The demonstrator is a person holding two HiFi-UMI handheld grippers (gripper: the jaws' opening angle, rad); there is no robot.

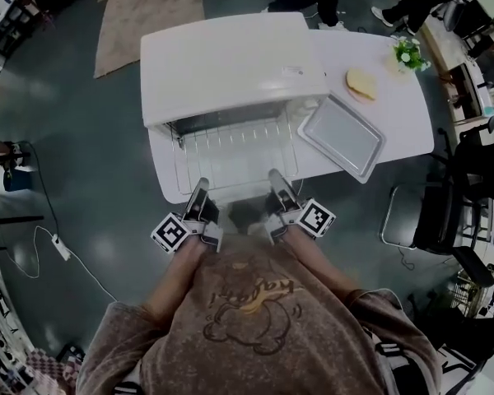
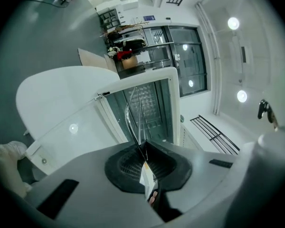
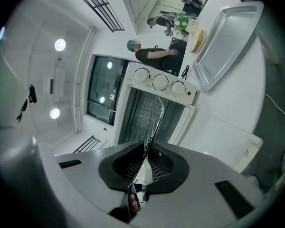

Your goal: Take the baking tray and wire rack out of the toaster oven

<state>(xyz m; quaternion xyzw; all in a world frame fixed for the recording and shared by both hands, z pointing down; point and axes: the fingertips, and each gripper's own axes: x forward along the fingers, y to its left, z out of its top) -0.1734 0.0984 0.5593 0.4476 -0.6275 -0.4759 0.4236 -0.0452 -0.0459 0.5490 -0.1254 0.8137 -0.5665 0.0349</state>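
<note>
Gripping the rack (image 1: 230,148) by its near edge, both grippers are closed on wire. The left gripper (image 1: 201,189) has its fingers (image 2: 126,167) pinched tight on the front wire, and the right gripper (image 1: 277,179) has its fingers (image 3: 168,167) clamped the same way on the other side of that edge. No gap shows between either pair beyond the thin wire itself.

The rack lies flat, its long side running across from left hand to right hand. From the fingers it stretches straight away into the open mouth of the oven (image 1: 230,60). About half of it looks to be out over the lowered door, with the far part under the oven's roof. The two hands are equally near, one at each side of the front edge, so neither has to lead.

My judgement is that the coming move is a level pull toward the person's body, both hands drawing evenly. An uneven pull could skew the rack and jam it in its side rails.

The tray (image 1: 342,135) lies on the table (image 1: 412,105) just right of the oven, on the right gripper's side. It seems already done with.
</note>
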